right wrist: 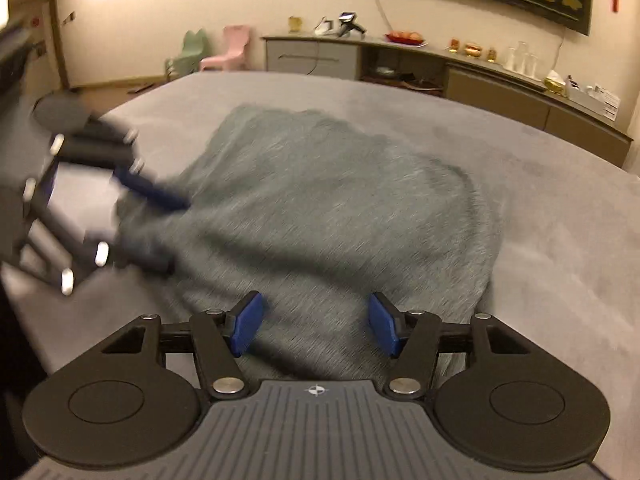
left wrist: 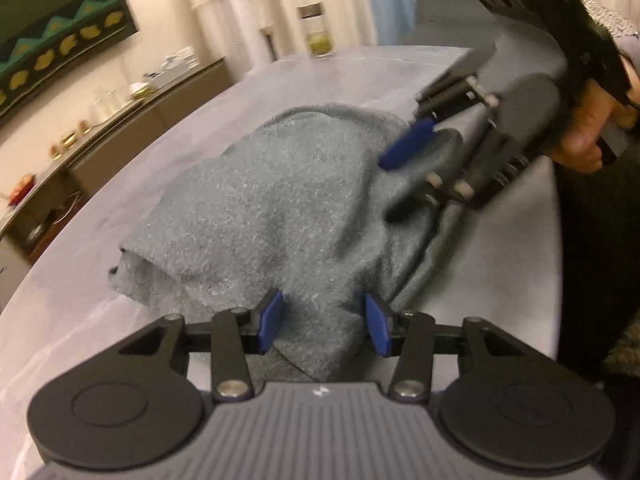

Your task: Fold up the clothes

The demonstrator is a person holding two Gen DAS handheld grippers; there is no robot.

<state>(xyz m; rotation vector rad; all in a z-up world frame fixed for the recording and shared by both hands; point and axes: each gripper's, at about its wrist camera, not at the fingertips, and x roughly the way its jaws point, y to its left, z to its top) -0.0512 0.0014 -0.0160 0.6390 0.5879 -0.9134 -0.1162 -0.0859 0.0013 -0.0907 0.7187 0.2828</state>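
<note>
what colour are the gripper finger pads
Blue pads, clearest in the right wrist view.

Warm, dim indoor light filled both views. Fisheye lenses bent the wall (right wrist: 160,8) and sideboard (right wrist: 500,80) at the edges. Motion blur smeared the grey garment (right wrist: 340,200) and the left gripper (right wrist: 160,232).

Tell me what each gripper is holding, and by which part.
The left gripper has a bunched near edge of the grey garment between its pads; whether they pinch it cannot be told. The right gripper is open, holding nothing.
</note>
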